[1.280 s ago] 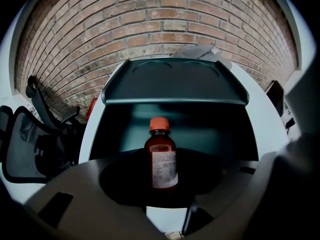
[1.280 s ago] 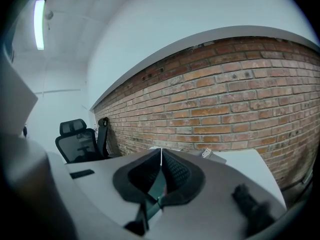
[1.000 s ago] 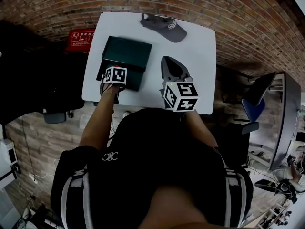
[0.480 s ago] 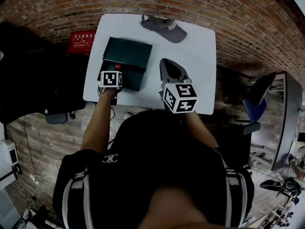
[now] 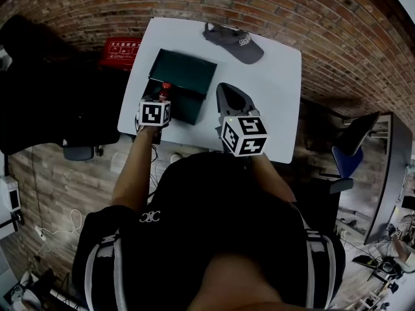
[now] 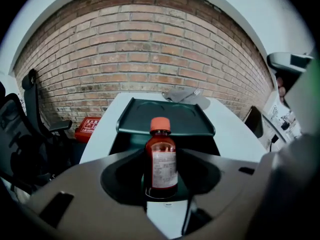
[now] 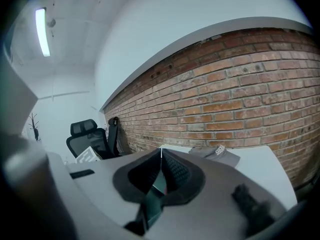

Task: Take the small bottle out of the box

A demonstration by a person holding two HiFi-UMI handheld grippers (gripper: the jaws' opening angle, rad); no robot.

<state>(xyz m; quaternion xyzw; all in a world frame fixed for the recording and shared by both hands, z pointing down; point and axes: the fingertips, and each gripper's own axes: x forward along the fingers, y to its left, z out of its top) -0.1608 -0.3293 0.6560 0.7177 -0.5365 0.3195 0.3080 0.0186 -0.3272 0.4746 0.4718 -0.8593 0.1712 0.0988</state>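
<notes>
A small brown bottle (image 6: pixel 161 160) with an orange-red cap and a white label stands upright between the jaws of my left gripper (image 6: pixel 161 183), which is shut on its lower body. In the head view the bottle (image 5: pixel 165 91) shows just ahead of the left gripper (image 5: pixel 160 102), at the near edge of the dark green box (image 5: pixel 174 102). The box (image 6: pixel 165 118) lies open behind the bottle, its lid tilted back. My right gripper (image 5: pixel 224 88) hovers to the right of the box; its jaws (image 7: pixel 161 153) are shut with nothing held.
A grey cap (image 5: pixel 235 41) lies at the far side of the white table (image 5: pixel 275 89). A red case (image 5: pixel 120 52) sits on the floor left of the table, near black office chairs (image 6: pixel 30 129). A brick wall stands behind.
My left gripper has risen and drawn back toward me with the bottle, which now shows clear of the box. The right gripper has barely moved.
</notes>
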